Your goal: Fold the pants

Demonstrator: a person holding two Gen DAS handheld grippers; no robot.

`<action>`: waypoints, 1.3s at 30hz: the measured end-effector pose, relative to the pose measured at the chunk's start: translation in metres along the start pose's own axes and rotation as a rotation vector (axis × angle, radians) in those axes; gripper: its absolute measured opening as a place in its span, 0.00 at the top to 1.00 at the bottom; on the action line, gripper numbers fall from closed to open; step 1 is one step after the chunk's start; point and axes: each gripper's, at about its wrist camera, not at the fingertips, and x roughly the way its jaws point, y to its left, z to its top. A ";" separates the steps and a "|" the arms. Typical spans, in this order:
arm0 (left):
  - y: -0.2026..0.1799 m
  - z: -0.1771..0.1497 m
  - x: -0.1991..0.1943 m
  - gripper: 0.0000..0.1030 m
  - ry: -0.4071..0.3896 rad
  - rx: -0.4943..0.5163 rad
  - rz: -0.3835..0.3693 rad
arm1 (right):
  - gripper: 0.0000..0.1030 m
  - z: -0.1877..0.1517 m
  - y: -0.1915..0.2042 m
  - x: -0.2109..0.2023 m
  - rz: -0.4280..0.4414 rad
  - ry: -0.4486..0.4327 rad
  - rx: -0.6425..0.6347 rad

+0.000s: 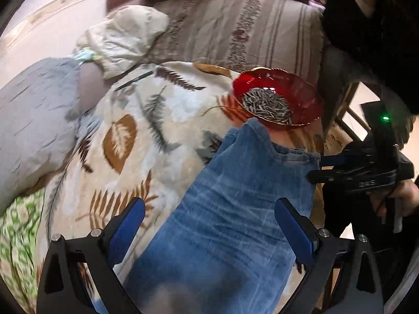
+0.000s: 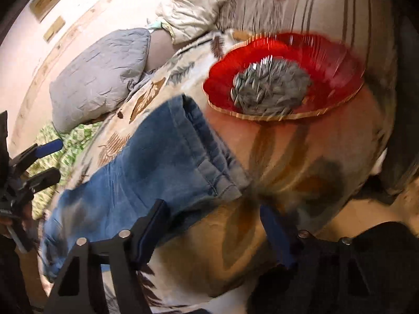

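Lying centre frame on the leaf-print blanket (image 1: 125,136), the jeans (image 1: 230,209) end just beside the red seed bowl (image 1: 277,96). Left gripper (image 1: 209,225) gapes wide and empty above the denim; right gripper (image 2: 212,225) is part-open, holding nothing. Risk: a hasty fold could tip the bowl.

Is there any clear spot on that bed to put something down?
Yes: the leaf-print blanket lies bare between the grey pillow and the jeans. It is crowded at the far end, where the red bowl of seeds sits right by the jeans' hem, with the striped cushion behind.
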 end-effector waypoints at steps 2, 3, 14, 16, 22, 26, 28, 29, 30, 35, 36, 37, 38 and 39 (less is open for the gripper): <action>0.000 0.008 0.010 0.04 0.016 0.027 -0.004 | 0.32 0.001 -0.005 0.011 0.030 0.008 0.031; -0.001 0.013 0.016 0.04 0.029 0.041 -0.007 | 0.33 0.001 -0.005 0.015 0.042 0.000 0.038; -0.025 0.079 0.112 0.04 0.142 0.149 -0.196 | 0.84 0.002 -0.006 0.017 0.091 -0.036 -0.027; -0.027 0.087 0.132 0.04 0.174 0.136 -0.233 | 0.84 -0.002 -0.007 0.016 0.087 -0.042 -0.036; -0.016 0.091 0.181 0.30 0.291 0.052 -0.309 | 0.84 -0.008 -0.003 0.013 0.060 -0.048 -0.091; -0.013 0.086 0.180 0.81 0.301 0.021 -0.364 | 0.85 -0.007 -0.001 0.016 0.056 -0.046 -0.091; -0.007 0.085 0.172 0.85 0.284 -0.009 -0.382 | 0.85 -0.008 0.001 0.014 0.053 -0.052 -0.096; -0.006 0.086 0.165 0.85 0.258 -0.013 -0.383 | 0.85 -0.007 0.003 0.014 0.056 -0.055 -0.095; -0.007 0.086 0.154 0.86 0.228 -0.011 -0.384 | 0.86 -0.006 0.003 0.011 0.067 -0.063 -0.089; 0.004 0.101 0.110 0.86 0.106 -0.023 -0.380 | 0.87 0.006 0.021 -0.021 0.088 -0.165 -0.135; 0.006 0.107 0.106 0.86 0.092 -0.022 -0.377 | 0.87 0.009 0.025 -0.026 0.086 -0.179 -0.143; 0.007 0.113 0.105 0.86 0.081 -0.018 -0.372 | 0.87 0.016 0.027 -0.031 0.081 -0.195 -0.149; 0.009 0.121 0.106 0.86 0.076 -0.018 -0.371 | 0.87 0.022 0.030 -0.033 0.069 -0.205 -0.153; 0.010 0.130 0.110 0.86 0.071 -0.023 -0.368 | 0.87 0.029 0.031 -0.036 0.050 -0.215 -0.159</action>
